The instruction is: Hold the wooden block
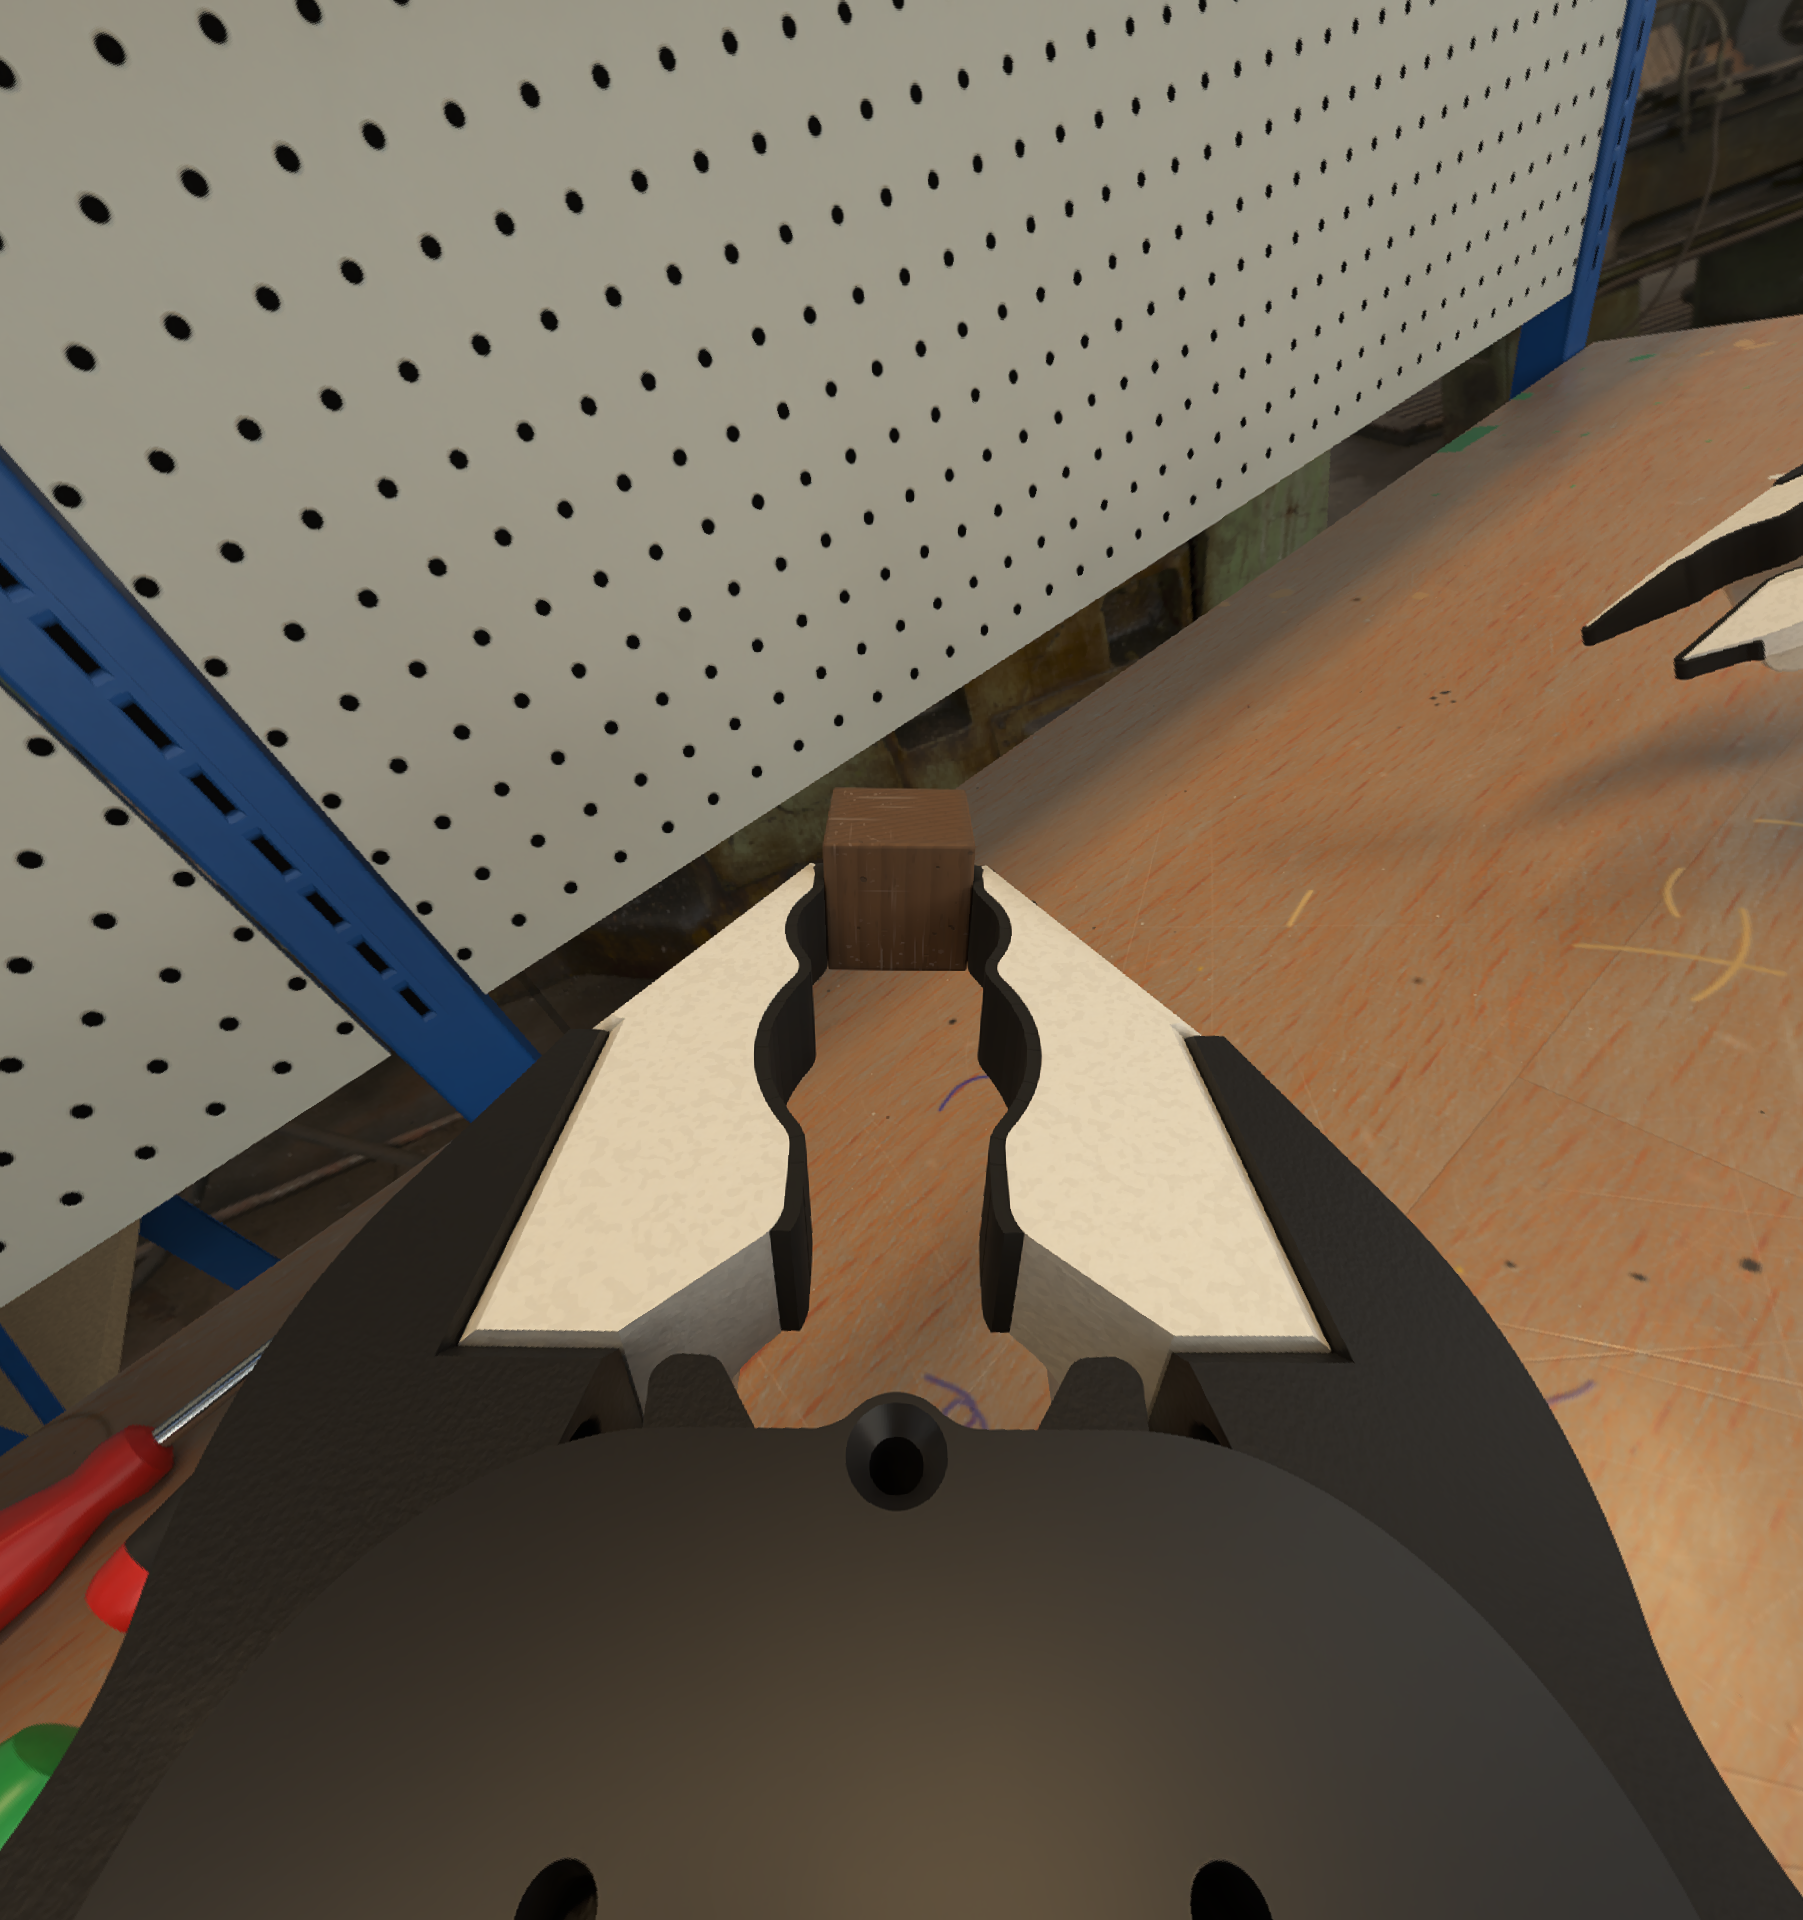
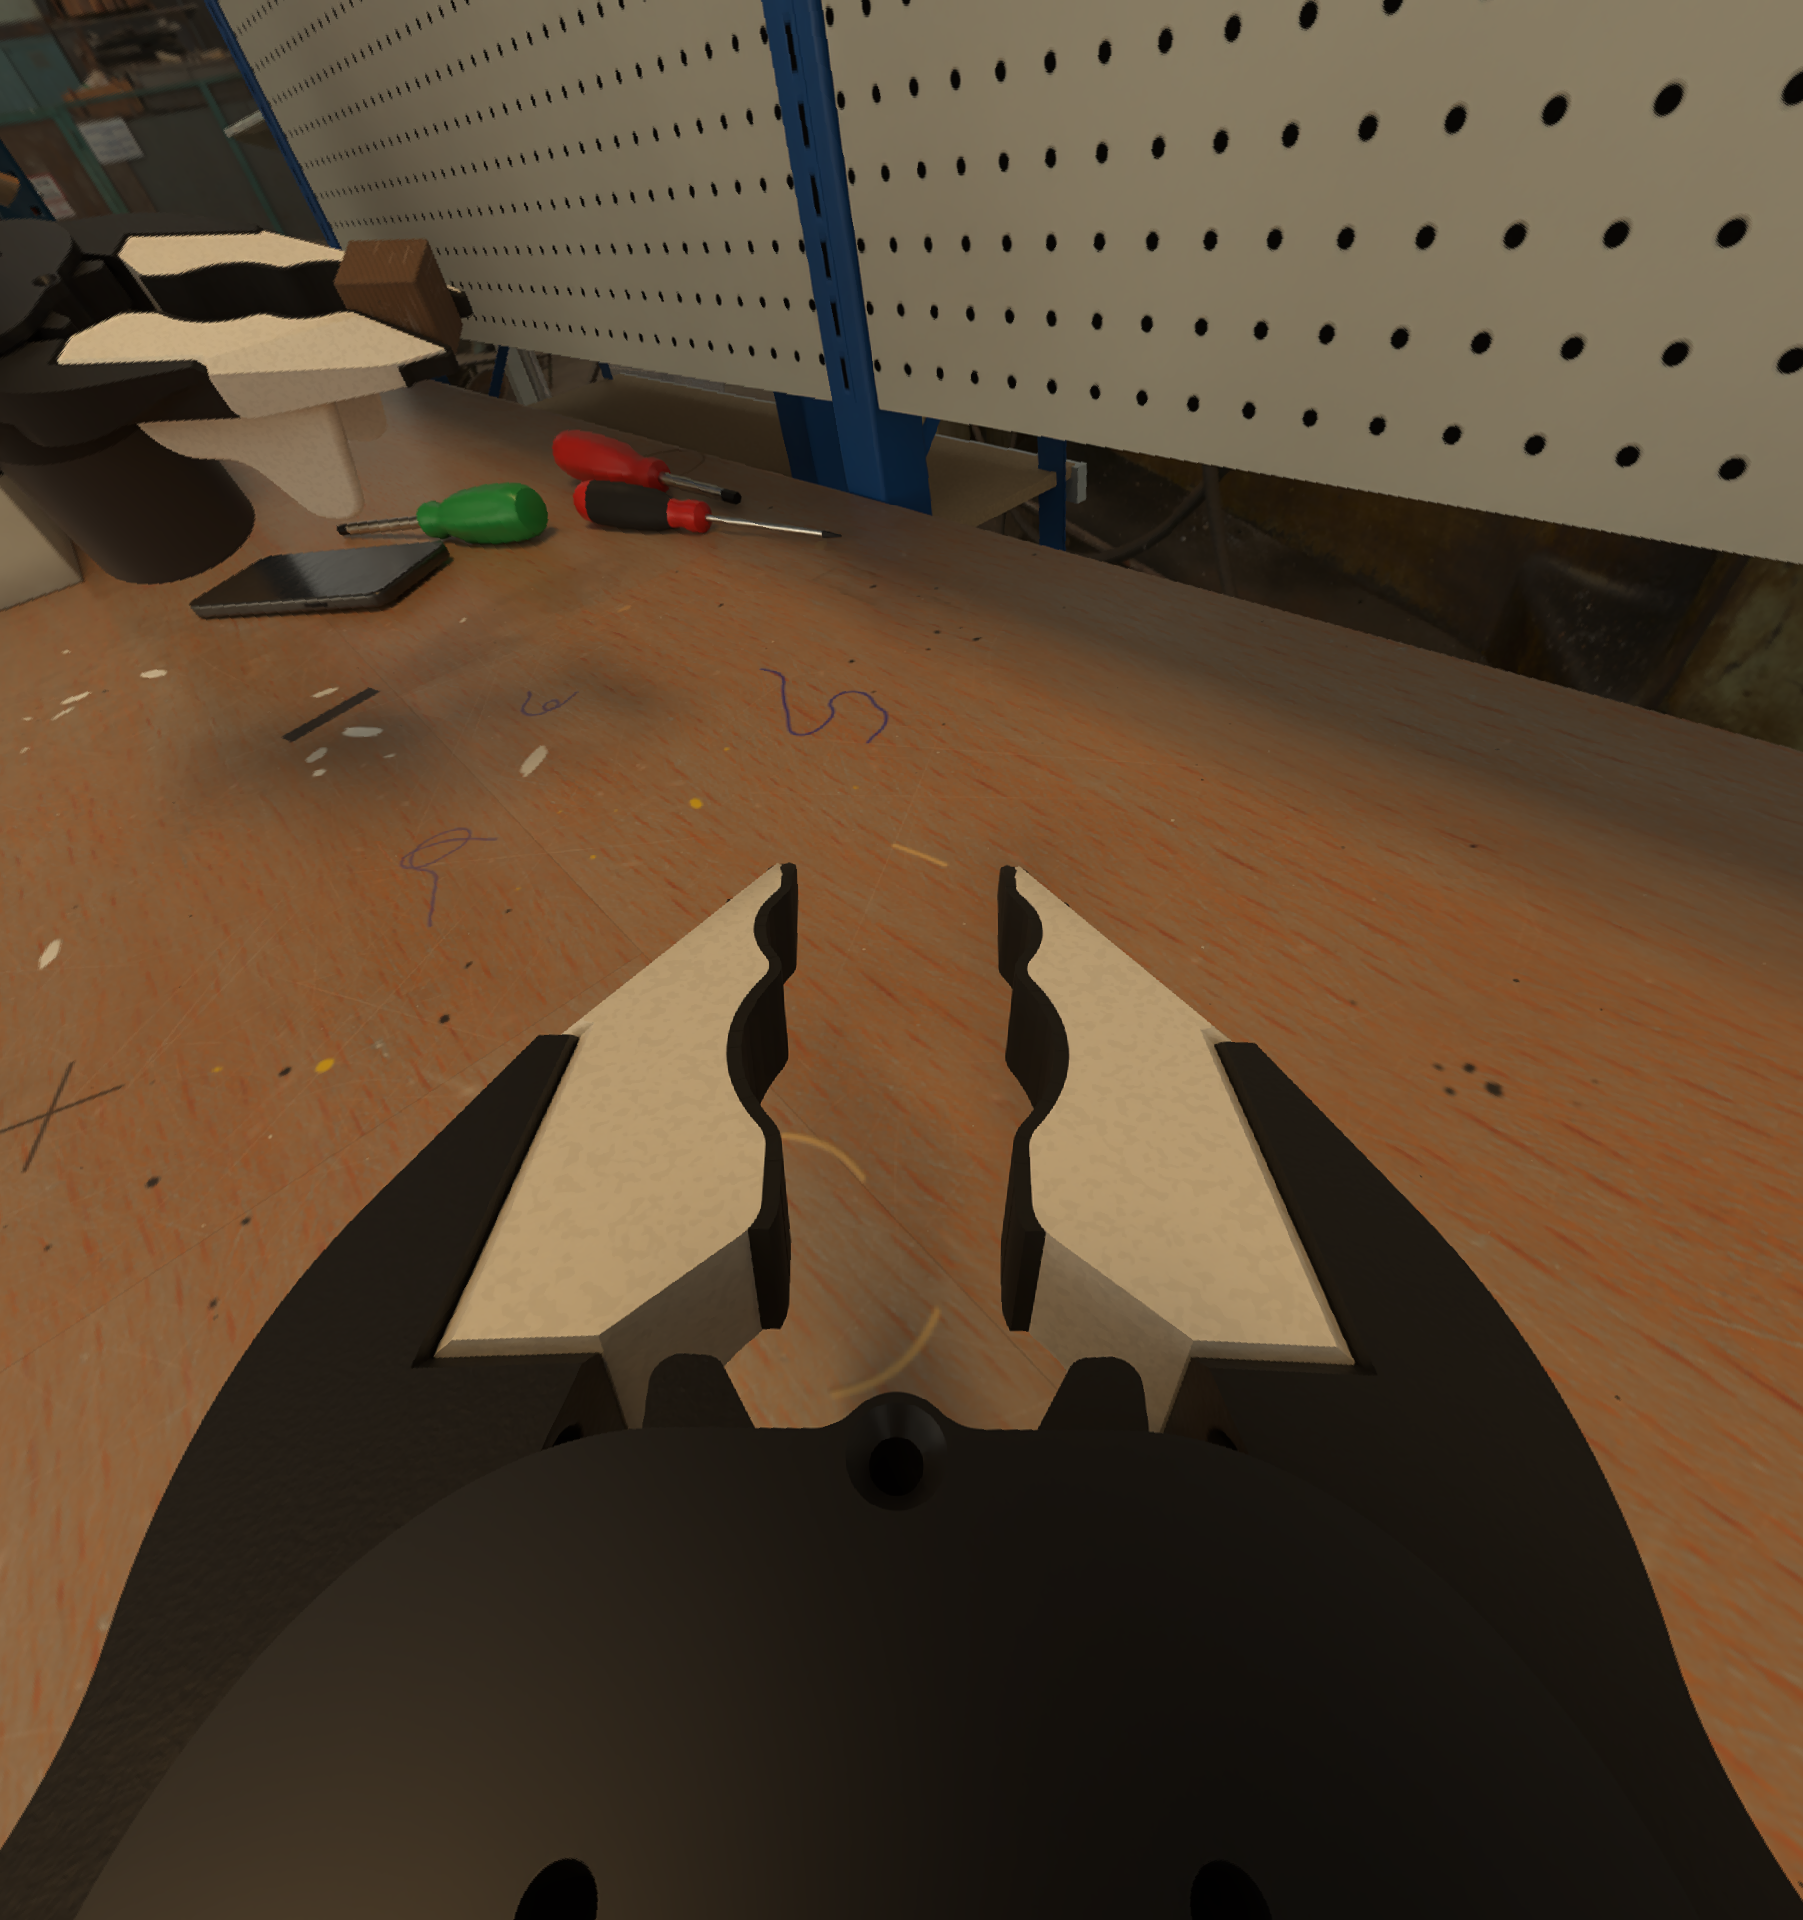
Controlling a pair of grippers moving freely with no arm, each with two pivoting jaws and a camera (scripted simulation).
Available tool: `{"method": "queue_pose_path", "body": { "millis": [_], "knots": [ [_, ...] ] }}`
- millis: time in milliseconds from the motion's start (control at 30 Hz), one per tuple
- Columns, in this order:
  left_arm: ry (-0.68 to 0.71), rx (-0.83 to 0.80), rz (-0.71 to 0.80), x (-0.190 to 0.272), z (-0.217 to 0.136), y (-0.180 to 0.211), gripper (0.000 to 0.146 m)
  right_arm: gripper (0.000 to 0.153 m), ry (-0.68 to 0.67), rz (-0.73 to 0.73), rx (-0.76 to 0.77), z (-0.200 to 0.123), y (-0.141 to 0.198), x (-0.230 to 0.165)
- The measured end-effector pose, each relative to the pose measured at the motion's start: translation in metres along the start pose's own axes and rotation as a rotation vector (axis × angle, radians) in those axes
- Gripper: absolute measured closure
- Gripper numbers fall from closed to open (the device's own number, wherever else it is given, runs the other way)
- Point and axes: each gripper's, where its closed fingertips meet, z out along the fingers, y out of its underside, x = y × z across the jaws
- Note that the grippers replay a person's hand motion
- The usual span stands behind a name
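My left gripper [image 1: 897, 904] is shut on the wooden block [image 1: 897, 883], a small dark-brown cube pinched between its fingertips and held above the workbench. From the right wrist view the same gripper [image 2: 398, 307] shows at the far left, raised over the bench with the block [image 2: 393, 278] at its tips. My right gripper [image 2: 897, 894] is open and empty, low over the bare wood of the bench. It also shows at the right edge of the left wrist view [image 1: 1645, 644].
A pegboard wall [image 2: 1292, 229] with blue uprights [image 2: 824, 260] stands behind the bench. Three screwdrivers lie near it: green-handled [image 2: 481, 514], red-handled [image 2: 611, 457], black-and-red [image 2: 648, 509]. A dark phone [image 2: 325, 580] lies beside them, under the left gripper.
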Motion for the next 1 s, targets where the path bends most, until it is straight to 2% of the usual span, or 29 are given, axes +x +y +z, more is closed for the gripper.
{"method": "queue_pose_path", "body": {
  "millis": [1000],
  "knots": [
    [-0.001,0.0,0.016,0.0019,0.0,-0.0006,0.12,0.114,0.0,-0.002,-0.003,0.0003,0.0005,-0.0002]
  ]
}}
